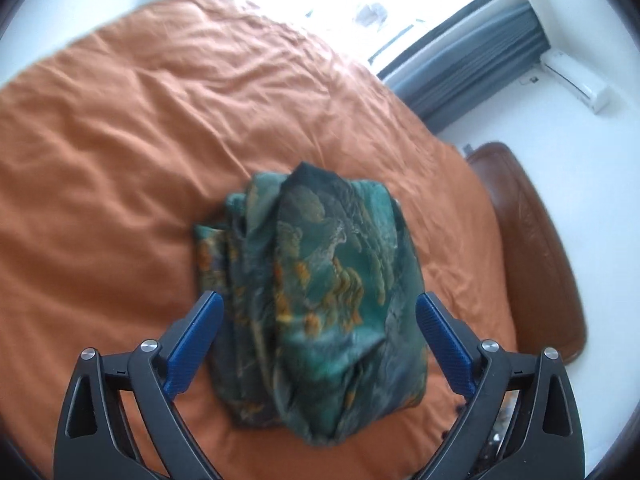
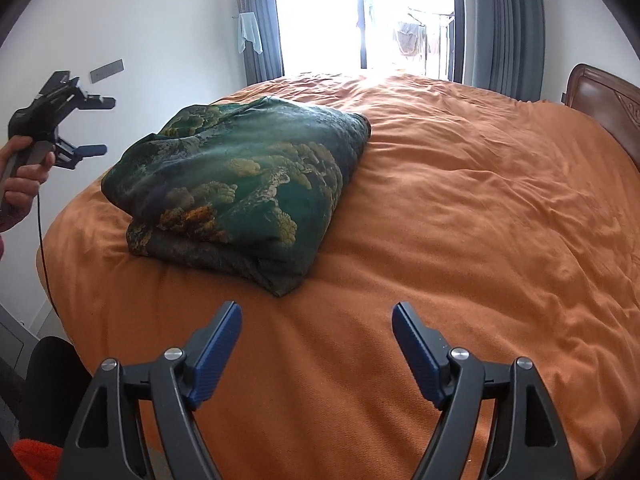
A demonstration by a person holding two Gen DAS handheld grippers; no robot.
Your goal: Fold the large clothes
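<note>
A folded green patterned garment (image 2: 240,184) lies on the orange-covered bed (image 2: 460,208).

- The left gripper (image 1: 318,308) is pointing forward and downward, its two blue-padded fingers (image 1: 194,344) standing wide apart; nothing is being pinched between the pads
- In the right wrist view the left gripper (image 2: 102,126) is showing at the left edge, jaws spread, one finger above the other; the left hand (image 2: 22,176) is wrapping around its handle, with a thin dark cable hanging down from it
- The right gripper (image 2: 316,320) is tilting downward, its blue-padded fingers (image 2: 416,354) standing apart; nothing is sitting between them
</note>
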